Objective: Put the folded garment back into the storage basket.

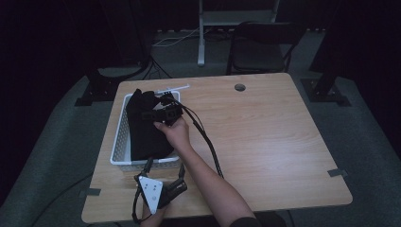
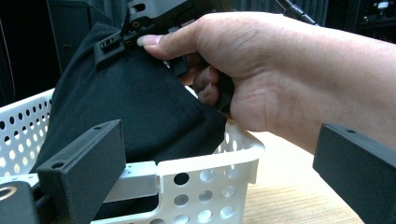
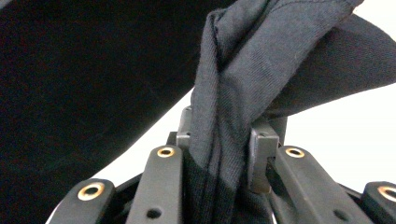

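Right gripper [image 1: 166, 109]: clamped on a fold of black cloth [image 1: 144, 125], at 12 o'clock of the white basket [image 1: 121, 142].
Cloth: soft, light, limp; pinch a bunched fold.
Left gripper [image 1: 165, 175]: jaws wide apart, empty.

Matt black cloth [image 3: 233, 93] is showing a fine weave; perforated white plastic basket [image 2: 205, 179] is looking smooth; table [image 1: 265, 132] is showing pale wood grain.

Black tools [image 1: 163, 109] with brass-ringed screw holes, black cables; one has a grey three-cornered plate.
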The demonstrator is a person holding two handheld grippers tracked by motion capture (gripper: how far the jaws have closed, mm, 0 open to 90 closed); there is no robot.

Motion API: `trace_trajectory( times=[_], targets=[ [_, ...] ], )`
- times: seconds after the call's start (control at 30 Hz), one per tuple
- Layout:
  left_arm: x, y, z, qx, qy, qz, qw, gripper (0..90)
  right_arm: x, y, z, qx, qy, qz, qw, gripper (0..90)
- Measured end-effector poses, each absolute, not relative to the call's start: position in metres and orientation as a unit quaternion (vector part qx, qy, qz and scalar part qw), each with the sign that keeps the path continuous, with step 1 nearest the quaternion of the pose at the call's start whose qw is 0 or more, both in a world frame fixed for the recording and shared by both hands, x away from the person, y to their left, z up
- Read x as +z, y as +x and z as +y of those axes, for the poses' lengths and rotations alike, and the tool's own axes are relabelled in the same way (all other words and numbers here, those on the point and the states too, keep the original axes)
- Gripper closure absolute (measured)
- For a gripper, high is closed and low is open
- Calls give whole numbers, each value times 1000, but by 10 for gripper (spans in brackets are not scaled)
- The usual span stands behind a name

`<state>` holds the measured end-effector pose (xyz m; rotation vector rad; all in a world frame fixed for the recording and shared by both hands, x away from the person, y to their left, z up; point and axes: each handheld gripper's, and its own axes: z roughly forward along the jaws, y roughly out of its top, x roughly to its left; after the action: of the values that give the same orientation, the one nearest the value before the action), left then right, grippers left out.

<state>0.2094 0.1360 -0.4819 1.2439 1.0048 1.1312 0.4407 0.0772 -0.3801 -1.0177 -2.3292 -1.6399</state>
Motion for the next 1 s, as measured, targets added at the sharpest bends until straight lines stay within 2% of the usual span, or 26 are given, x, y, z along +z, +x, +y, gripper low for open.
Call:
trace_trajectory(
  times=[0.2,0.4,0.53,0.63,1.0],
  targets=[
    [-482,209,136,480,527,426,558,37,-380,442,83,-517,-326,-790,53,723],
    [-482,209,136,480,527,426,558,37,-379,445,84,-488,-323,-811,27,723],
    [-482,209,136,480,527,426,558,37,-380,446,81,-480,-327,-814,30,710],
    [-482,209,136,479,527,426,557,37,-380,445,81,-471,-324,-820,30,649],
    [-482,210,136,478,530,425,557,37,-380,441,85,-443,-330,-833,25,341]
  ],
)
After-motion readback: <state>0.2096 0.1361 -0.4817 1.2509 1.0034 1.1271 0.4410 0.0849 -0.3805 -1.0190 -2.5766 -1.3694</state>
